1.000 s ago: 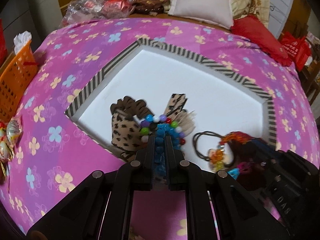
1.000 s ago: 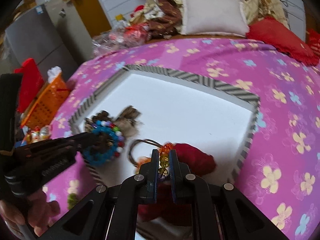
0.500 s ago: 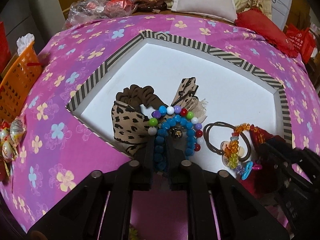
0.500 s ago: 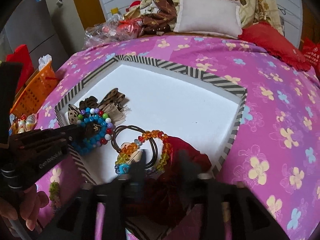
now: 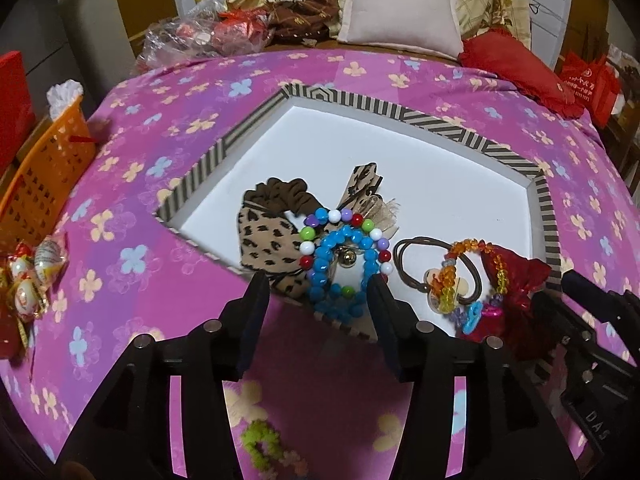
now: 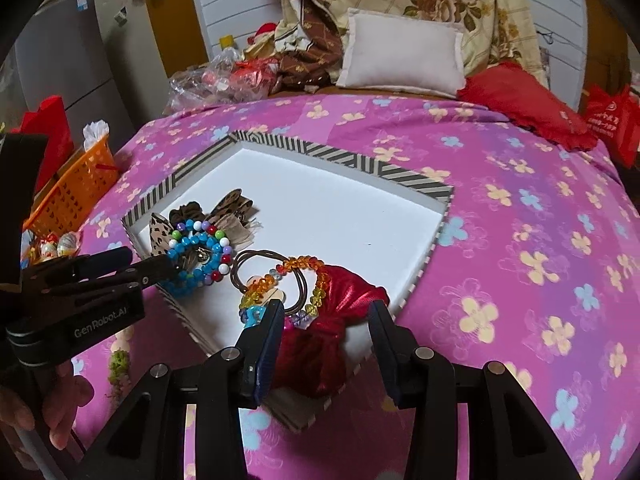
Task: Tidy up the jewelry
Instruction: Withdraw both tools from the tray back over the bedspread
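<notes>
The left tongs [image 5: 318, 304] have just been opening; their jaws are standing wide apart and holding nothing. The blue bead bracelet [image 5: 344, 268] is lying loose between their tips, at the near edge of the striped tray [image 5: 436, 120]. A bracelet of many colours [image 5: 344, 224] is curving round it, on top of a leopard-print bow [image 5: 268, 244].

The right tongs [image 6: 326, 320] are also standing open and gripping nothing. A red satin scrunchie [image 6: 344, 304] is sitting between their tips, in the near corner of the tray. An orange bead bracelet [image 6: 300, 268] and brown hair ties [image 6: 256, 260] are lying just beside it. The tray is resting on a pink flowered bed cover [image 6: 520, 240]. An orange basket [image 5: 44, 172] is standing at the left.
</notes>
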Demonstrator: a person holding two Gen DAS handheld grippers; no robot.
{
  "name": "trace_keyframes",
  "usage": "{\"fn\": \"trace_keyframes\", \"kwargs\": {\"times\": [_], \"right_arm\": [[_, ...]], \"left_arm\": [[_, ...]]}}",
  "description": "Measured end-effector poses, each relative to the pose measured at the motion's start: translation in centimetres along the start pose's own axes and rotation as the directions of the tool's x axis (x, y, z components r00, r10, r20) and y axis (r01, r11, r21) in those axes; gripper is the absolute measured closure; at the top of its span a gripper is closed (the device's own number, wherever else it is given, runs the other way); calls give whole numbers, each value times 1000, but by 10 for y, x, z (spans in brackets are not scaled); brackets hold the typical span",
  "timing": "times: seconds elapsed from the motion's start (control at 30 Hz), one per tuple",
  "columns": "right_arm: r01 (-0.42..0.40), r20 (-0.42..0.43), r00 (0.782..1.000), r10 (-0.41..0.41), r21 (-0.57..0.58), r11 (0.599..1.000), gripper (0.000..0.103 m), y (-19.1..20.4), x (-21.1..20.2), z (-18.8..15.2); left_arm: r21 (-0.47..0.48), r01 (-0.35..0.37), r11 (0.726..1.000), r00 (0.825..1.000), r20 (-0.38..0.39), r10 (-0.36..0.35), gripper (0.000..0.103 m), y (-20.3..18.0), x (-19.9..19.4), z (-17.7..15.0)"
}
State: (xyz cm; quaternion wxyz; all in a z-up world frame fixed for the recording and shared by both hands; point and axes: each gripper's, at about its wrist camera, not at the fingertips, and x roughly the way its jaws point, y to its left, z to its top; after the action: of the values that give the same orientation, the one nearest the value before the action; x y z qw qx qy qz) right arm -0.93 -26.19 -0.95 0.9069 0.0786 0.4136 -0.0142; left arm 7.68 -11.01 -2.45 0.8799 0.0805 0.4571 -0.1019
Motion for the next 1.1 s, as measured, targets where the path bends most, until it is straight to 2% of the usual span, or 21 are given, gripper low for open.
{"fn": "trace_keyframes", "kwargs": {"times": [0.33,0.47,1.1], "right_arm": [[-6,38,999,6,15,1000,58,14,-34,-21],[3,70,998,-4,25,1000,34,19,-48,-28],[30,119,992,-31,9,1000,33,42,-99,-72]], "left_arm": [[1,-30,1000,996,84,30,49,5,-46,-28],[6,-40,999,994,100,39,49,5,-59,-41],[-39,-15,999,994,111,19,49,15,-103,-96]]}}
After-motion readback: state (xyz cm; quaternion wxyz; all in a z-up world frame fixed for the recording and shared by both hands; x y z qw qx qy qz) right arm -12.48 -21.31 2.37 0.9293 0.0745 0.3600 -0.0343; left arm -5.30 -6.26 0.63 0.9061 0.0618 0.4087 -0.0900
